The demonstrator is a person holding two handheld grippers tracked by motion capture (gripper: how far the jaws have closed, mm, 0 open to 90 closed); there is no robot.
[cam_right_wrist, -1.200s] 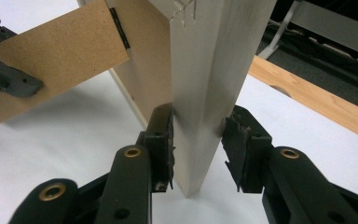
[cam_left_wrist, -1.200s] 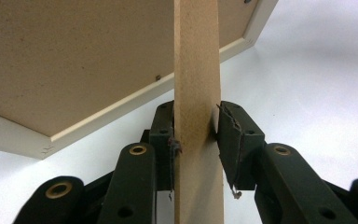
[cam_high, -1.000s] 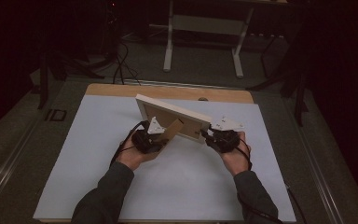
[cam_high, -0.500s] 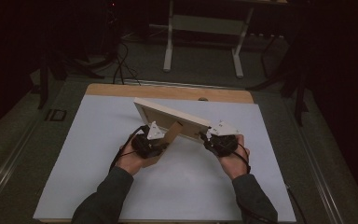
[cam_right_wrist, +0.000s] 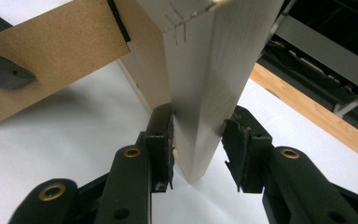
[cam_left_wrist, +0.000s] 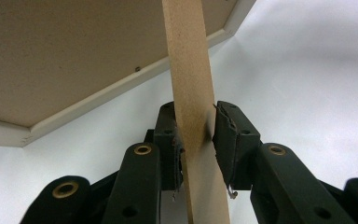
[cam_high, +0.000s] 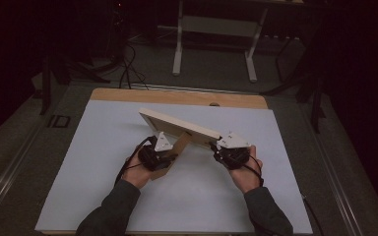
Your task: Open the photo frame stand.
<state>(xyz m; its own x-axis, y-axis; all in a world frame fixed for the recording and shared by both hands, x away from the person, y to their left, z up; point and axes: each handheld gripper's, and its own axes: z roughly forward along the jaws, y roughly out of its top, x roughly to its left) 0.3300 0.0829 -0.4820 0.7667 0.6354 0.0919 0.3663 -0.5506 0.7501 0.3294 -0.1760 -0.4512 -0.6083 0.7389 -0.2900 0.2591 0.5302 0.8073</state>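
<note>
Near the middle of the high view, the left gripper (cam_high: 158, 156) is clamping the picture frame's (cam_high: 177, 125) brown stand (cam_left_wrist: 191, 93) while the right gripper (cam_high: 229, 153) is pinching a frame corner, jaws part-closed; the frame is being held tilted above the tabletop (cam_high: 103, 196), standing it apparently remaining.

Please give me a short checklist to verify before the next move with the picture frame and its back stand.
1. Left gripper clamped on the fibreboard stand: ok.
2. Right gripper gripping the picture frame corner: ok, both pads touch.
3. Stand swung out from the frame back: ok.
4. Frame lifted off the white table sheet: cannot tell.
5. Hinge of the stand intact: cannot tell.
</note>
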